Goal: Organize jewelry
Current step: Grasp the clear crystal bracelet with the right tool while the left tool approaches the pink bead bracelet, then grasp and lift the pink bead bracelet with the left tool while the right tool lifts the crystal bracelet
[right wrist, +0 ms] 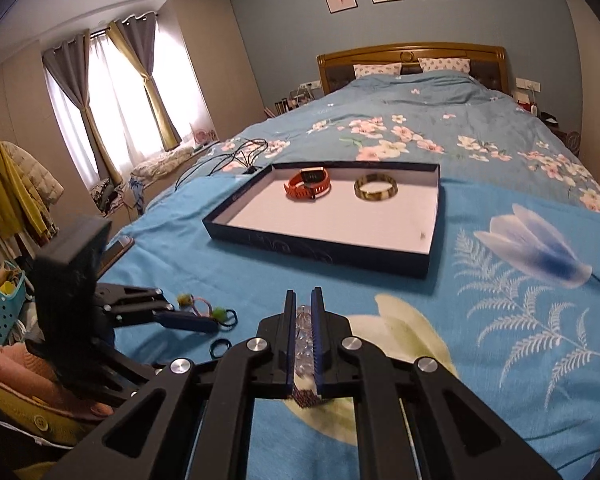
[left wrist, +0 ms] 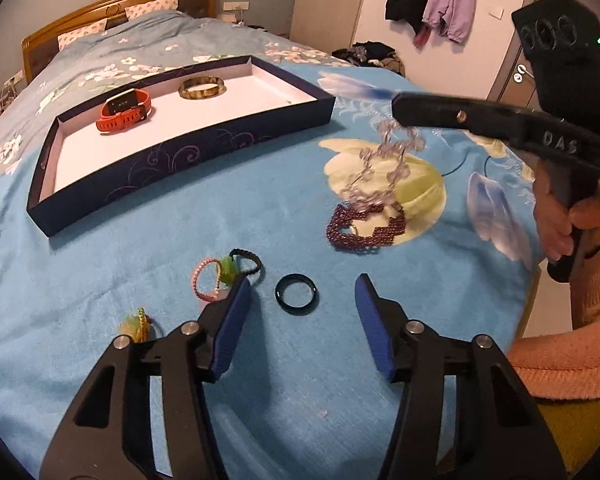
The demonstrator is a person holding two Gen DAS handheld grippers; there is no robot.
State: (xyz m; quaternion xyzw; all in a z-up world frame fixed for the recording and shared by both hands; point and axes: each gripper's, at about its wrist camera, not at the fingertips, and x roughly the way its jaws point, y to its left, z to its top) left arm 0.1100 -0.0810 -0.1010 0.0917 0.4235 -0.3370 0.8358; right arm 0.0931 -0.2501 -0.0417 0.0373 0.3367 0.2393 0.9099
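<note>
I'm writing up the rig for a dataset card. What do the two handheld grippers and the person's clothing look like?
Both grippers, left gripper and right gripper, are black plastic linkages with silver pivot bolts and ribbed blue finger pads. The right one's side bears raised letters "DAS" and a green light. The person wears a fuzzy peach-pink sleeve.

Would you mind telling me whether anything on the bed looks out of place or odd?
Nothing looks damaged. The clear bead strand hangs from the shut right gripper, its lower end trailing onto the purple bead bracelet. A dark ring and hair ties lie loose outside the tray.
</note>
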